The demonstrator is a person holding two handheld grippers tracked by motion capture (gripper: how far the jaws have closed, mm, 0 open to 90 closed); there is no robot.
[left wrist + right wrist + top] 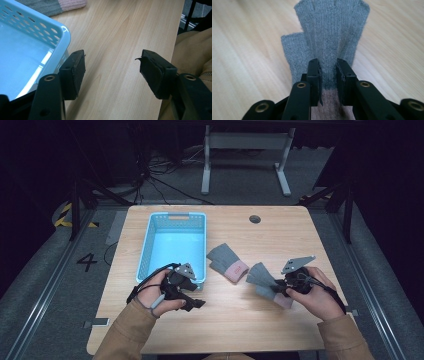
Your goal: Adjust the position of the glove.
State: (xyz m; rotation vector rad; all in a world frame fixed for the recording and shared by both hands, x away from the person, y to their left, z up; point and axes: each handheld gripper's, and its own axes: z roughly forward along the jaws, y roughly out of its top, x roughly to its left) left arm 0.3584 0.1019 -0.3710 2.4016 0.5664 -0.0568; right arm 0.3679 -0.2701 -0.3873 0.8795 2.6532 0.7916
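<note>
A grey knit glove [260,274] [332,30] with a pink cuff lies right of the table's middle, fingers fanned toward the left. My right gripper [277,287] [329,75] is shut on it near the cuff, and the fabric bunches into a ridge between the pads. A second grey glove [225,260] [62,5] with a pink cuff lies flat near the middle of the table. My left gripper [197,302] [112,72] stands open over bare wood beside the near right corner of the light blue basket [150,240] [57,27]. Nothing is between its jaws.
The wooden table [225,320] has a round cable hole [255,219] at the back. The basket's inside holds nothing that I can see. The table's right edge and a tan sleeve [195,50] appear in the left gripper view. A white desk frame [245,150] stands beyond the table.
</note>
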